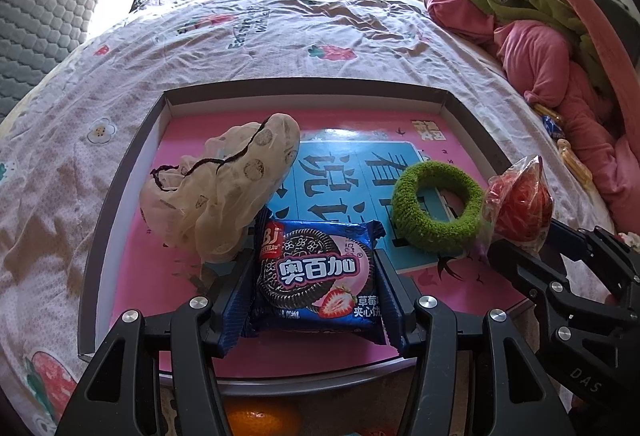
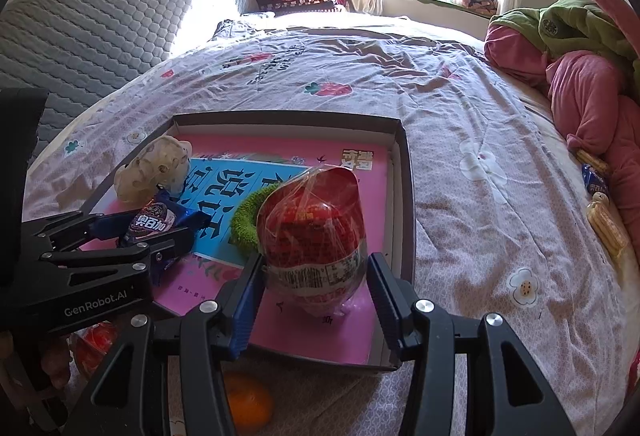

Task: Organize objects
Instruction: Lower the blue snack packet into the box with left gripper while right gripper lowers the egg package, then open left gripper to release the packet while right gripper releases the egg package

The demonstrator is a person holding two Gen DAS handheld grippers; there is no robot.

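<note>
On the bed (image 1: pixel 280 35), shallow box (image 1: pixel 304 91).

Blue cookie packet (image 1: pixel 316 276), red wrapped snack (image 2: pixel 312 236), green scrunchie (image 1: pixel 436 205) and cream cloth (image 1: pixel 224 191) inside the tray (image 1: pixel 120 203).

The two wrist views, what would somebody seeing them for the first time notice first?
Probably the blue cookie packet between the left gripper's fingers, held low over the near part of the pink-lined tray on the bed. Next, the red snack in clear wrap held by the right gripper near the tray's right side. Behind them in the tray lie a green scrunchie and a crumpled cream cloth.
</note>
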